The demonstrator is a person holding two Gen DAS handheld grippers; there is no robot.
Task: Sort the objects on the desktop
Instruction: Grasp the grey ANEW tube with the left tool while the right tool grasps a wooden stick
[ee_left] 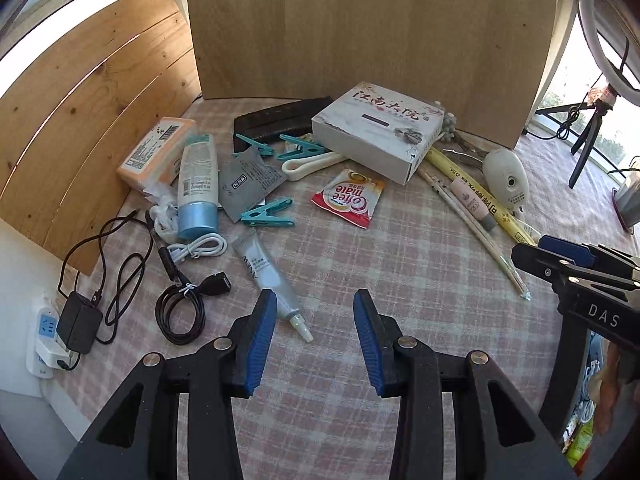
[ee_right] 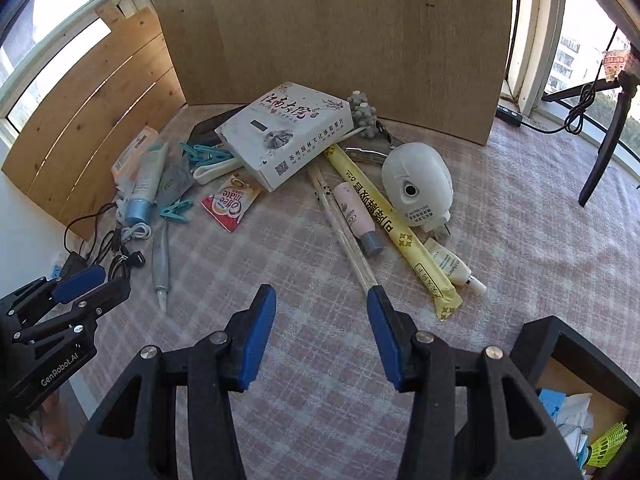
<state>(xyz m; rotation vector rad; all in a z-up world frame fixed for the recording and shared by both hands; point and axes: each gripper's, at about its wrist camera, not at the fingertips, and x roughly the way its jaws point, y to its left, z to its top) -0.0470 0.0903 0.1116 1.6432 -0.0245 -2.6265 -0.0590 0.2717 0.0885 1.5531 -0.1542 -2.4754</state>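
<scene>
Clutter lies across a pink plaid tablecloth [ee_left: 400,264]. My left gripper [ee_left: 315,308] hangs open above bare cloth, nothing between its blue pads; the nozzle of a grey tube [ee_left: 272,280] lies just left of its gap. My right gripper [ee_right: 321,304] is open too, empty, with the near end of wrapped wooden chopsticks [ee_right: 348,236] at its right fingertip. Farther back sit a white printed box [ee_left: 380,128], a red coffee-creamer sachet [ee_left: 348,198], teal clothes pegs [ee_left: 268,214], a blue-capped tube [ee_left: 198,188], a yellow paper sleeve [ee_right: 392,224], a pink tube [ee_right: 356,220] and a white round device [ee_right: 416,184].
Wooden boards [ee_left: 360,32] wall the back and left. Black cables [ee_left: 180,312], a white cable [ee_left: 198,248] and a power strip with adapter [ee_left: 60,332] lie at the left edge. A black open box [ee_right: 576,392] holding items stands at the right. A tripod [ee_right: 608,136] stands by the window.
</scene>
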